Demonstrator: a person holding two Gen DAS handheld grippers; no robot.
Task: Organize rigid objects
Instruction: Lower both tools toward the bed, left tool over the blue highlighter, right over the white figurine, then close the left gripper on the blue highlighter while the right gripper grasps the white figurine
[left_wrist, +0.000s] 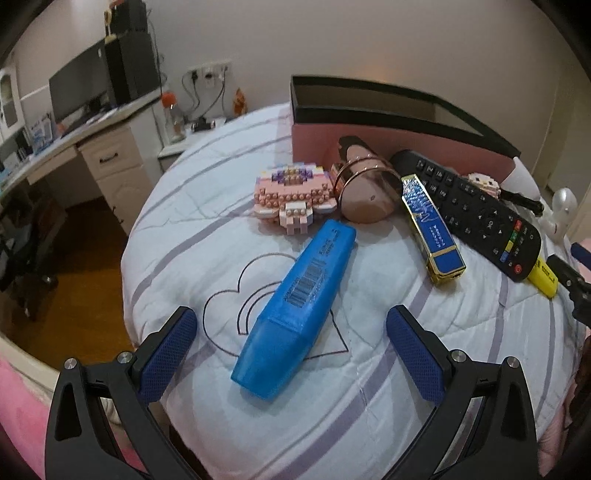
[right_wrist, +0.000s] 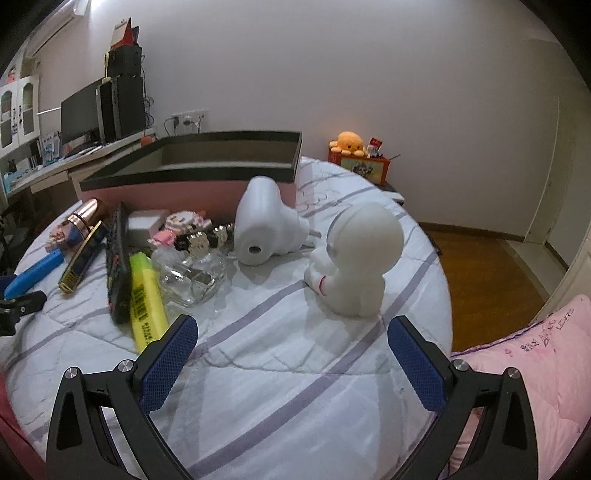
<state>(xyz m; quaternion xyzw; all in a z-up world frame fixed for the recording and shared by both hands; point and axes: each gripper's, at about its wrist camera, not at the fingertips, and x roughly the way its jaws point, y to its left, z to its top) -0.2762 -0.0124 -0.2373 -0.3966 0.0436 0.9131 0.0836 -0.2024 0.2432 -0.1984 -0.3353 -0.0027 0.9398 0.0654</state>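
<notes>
Left hand-held gripper (left_wrist: 288, 332) wide, straddling blue marker (left_wrist: 295, 310) on bed (left_wrist: 424, 369). Right hand-held gripper (right_wrist: 291, 332) wide, empty; astronaut (right_wrist: 356, 258) at 1 o'clock.

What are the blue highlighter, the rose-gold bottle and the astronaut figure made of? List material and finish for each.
Blue highlighter: looks like hard plastic, slightly glossy; moulded body with a printed barcode.
Rose-gold bottle: probably metal or metallised plastic; its mirror-like sheen reflects the things beside it.
Astronaut figure: smooth matte white, likely plastic or ceramic; the look leaves it open.
</notes>
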